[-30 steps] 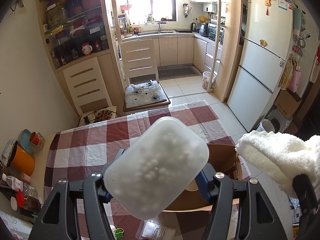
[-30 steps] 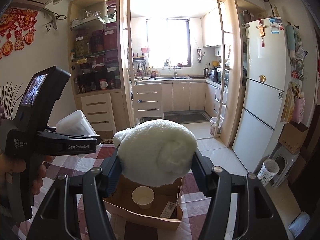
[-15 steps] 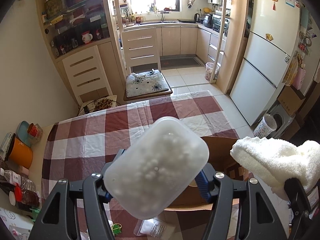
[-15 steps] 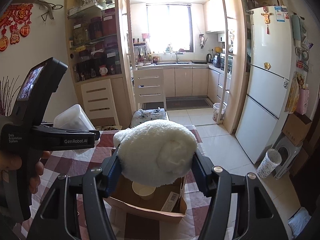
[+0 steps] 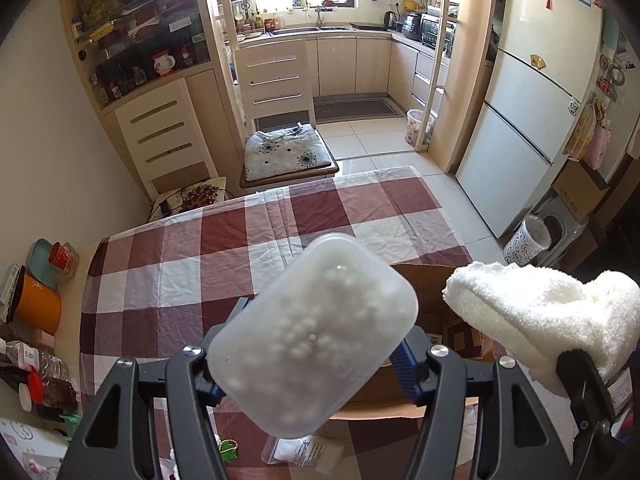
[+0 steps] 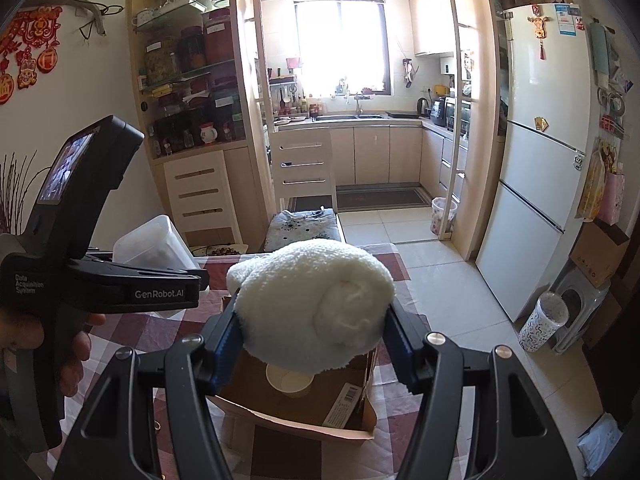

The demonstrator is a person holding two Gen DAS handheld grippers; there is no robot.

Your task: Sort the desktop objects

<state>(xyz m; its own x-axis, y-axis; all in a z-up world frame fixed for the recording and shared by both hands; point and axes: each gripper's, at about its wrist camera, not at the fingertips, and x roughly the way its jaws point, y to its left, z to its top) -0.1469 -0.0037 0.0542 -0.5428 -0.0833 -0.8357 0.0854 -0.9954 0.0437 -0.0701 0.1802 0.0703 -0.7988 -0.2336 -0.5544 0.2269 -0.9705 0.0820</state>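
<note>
Towel (image 6: 312, 300), rolled up, sits clamped in the right gripper (image 6: 312, 344) at centre frame, held over the open cardboard box (image 6: 296, 412) on the desk (image 5: 168, 280). Left gripper (image 5: 312, 364) pinches the frosted plastic container (image 5: 312, 332) alongside, likely both bound for that box.

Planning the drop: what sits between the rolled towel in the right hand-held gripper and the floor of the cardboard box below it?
In the right wrist view, a paper cup stands in the cardboard box directly under the towel.
</note>
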